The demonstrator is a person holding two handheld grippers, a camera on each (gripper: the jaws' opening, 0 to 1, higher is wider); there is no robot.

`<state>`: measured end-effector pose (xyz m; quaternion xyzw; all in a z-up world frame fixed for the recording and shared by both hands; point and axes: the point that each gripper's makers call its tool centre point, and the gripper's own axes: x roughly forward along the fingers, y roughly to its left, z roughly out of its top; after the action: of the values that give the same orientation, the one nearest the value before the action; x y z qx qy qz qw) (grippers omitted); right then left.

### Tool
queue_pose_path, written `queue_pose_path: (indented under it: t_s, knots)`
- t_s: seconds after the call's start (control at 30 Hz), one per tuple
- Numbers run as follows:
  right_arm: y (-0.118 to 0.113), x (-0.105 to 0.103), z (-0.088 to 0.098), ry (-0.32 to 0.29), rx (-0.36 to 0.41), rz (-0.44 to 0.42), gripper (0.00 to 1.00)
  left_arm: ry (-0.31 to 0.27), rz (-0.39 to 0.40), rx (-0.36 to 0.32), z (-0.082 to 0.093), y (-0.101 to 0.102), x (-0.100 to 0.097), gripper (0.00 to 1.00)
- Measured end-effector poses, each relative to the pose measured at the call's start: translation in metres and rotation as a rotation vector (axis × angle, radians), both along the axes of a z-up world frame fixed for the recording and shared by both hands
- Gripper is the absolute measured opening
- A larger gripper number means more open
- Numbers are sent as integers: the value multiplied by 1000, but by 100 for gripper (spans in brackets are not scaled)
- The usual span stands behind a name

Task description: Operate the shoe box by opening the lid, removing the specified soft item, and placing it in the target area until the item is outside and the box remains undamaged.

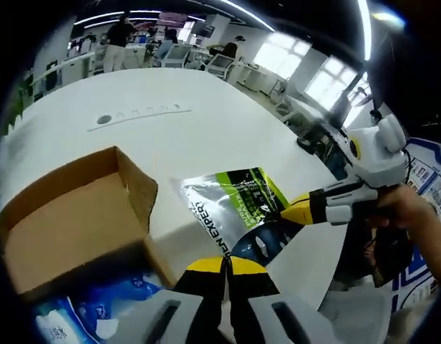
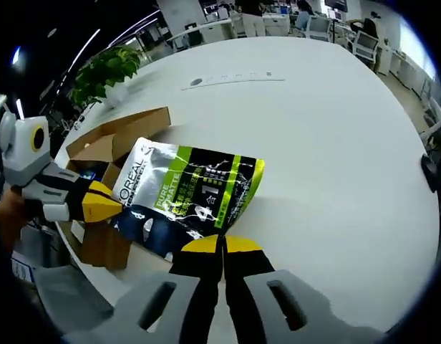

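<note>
Holding one pouch (image 1: 245,215) between them, both tongs are clamped on its edges. At the bottom centre of the left gripper view, the left tongs (image 1: 225,266) press their yellow tips together on the pouch's near edge; the right tongs (image 1: 296,209) come in from the right side of the frame and pinch its other edge. At the bottom centre of the right gripper view, the right tongs (image 2: 222,247) grip the pouch (image 2: 188,190), and the left tongs (image 2: 109,206) pinch it from the left. The silver, green and black pouch is outside the cardboard box (image 1: 70,215), which stands open on the white tabletop (image 1: 206,122) at the left. Blue packets (image 1: 99,308) lie at the lower left.
</note>
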<state>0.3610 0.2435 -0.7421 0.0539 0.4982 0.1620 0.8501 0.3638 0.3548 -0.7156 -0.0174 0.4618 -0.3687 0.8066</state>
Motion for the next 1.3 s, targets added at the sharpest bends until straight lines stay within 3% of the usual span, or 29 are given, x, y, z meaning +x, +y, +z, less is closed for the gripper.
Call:
queue_pose_path:
  t_s: [0.27, 0.4, 0.67, 1.03, 1.3]
  knots:
    - [-4, 6, -9, 4, -18, -12, 0, -87, -178, 198, -13, -7, 4, 1]
    - [-7, 11, -13, 0, -19, -14, 0, -83, -269, 286, -23, -10, 1, 1]
    - [-9, 18, -20, -8, -21, -16, 0, -101, -364, 384, -38, -15, 4, 1]
    - [-11, 20, -39, 15, -25, -3, 0, -75, -402, 421, -58, -15, 5, 2]
    - [-13, 24, -49, 15, -44, -13, 0, -89, -439, 447, -68, -17, 2, 3]
